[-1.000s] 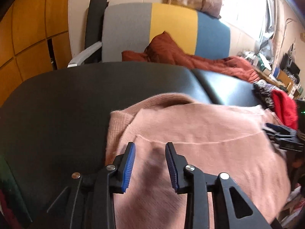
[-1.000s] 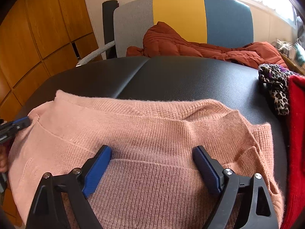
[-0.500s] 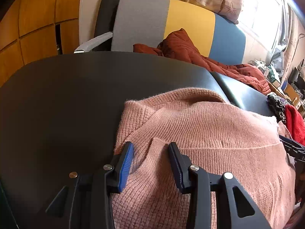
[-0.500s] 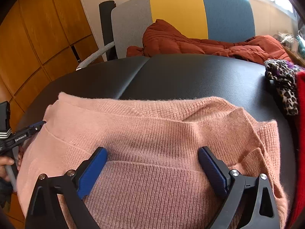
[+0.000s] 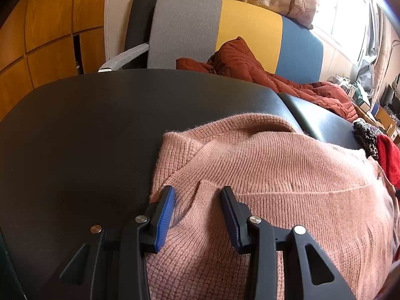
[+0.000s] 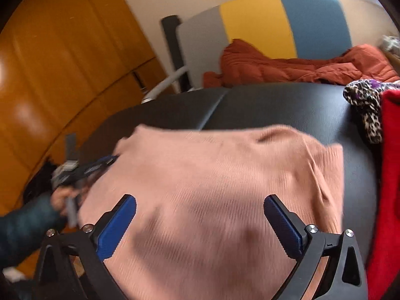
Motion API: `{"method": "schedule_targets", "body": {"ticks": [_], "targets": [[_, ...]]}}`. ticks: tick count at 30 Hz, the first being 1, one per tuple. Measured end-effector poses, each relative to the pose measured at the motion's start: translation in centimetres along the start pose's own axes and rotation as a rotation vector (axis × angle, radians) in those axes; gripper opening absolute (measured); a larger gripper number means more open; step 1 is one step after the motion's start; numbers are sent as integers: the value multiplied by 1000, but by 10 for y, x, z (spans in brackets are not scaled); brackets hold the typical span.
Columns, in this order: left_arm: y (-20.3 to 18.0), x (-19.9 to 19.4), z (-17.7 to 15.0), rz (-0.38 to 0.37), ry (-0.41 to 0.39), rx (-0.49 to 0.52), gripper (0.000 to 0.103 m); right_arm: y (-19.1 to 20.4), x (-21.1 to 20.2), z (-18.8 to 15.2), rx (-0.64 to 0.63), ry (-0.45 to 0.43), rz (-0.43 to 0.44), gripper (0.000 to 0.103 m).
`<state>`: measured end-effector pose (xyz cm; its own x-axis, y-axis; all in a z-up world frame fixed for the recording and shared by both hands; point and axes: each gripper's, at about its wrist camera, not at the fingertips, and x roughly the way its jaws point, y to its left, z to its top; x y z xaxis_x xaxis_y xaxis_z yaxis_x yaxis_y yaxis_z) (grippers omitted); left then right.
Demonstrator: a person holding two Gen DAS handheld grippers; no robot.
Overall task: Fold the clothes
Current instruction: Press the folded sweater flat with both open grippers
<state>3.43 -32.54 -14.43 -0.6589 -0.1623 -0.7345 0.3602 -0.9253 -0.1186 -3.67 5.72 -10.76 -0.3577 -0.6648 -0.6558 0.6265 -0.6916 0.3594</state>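
A pink knit sweater [image 5: 275,175] lies folded on the black padded table [image 5: 87,130]. My left gripper [image 5: 198,203] is open over the sweater's near left corner, its jaws standing either side of a small ridge of knit without pinching it. In the right wrist view the sweater [image 6: 225,175] is blurred by motion. My right gripper [image 6: 200,215] is wide open above the sweater's near edge and holds nothing. The left gripper [image 6: 100,163] and the hand holding it show at the sweater's left edge.
A red garment [image 6: 390,175] and a leopard-print one [image 6: 365,105] lie at the table's right. A rust quilted jacket [image 5: 262,75] lies on the grey, yellow and blue chair [image 5: 250,32] behind. Wooden cabinets [image 6: 62,75] stand at the left.
The left gripper has moved closer over the sweater's left corner, still open. The right gripper has lifted and swung, blurring its view, still wide open.
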Motion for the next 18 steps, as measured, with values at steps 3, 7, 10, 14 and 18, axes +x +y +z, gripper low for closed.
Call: {"method": "schedule_targets", "body": {"ticks": [3, 7, 10, 14, 18], "targets": [[-2, -1, 0, 13, 0, 12, 40, -7, -18, -23, -14, 59, 19, 103], [-4, -8, -6, 32, -4, 30, 40, -15, -27, -56, -19, 83, -33, 103], [-6, -14, -12, 45, -9, 42, 40, -19, -33, -80, -26, 100, -71, 103], [-8, -21, -20, 62, -15, 58, 40, -10, -34, -76, -37, 125, -95, 102], [-7, -25, -25, 62, -20, 55, 40, -1, -38, -52, -46, 95, -100, 102]]}}
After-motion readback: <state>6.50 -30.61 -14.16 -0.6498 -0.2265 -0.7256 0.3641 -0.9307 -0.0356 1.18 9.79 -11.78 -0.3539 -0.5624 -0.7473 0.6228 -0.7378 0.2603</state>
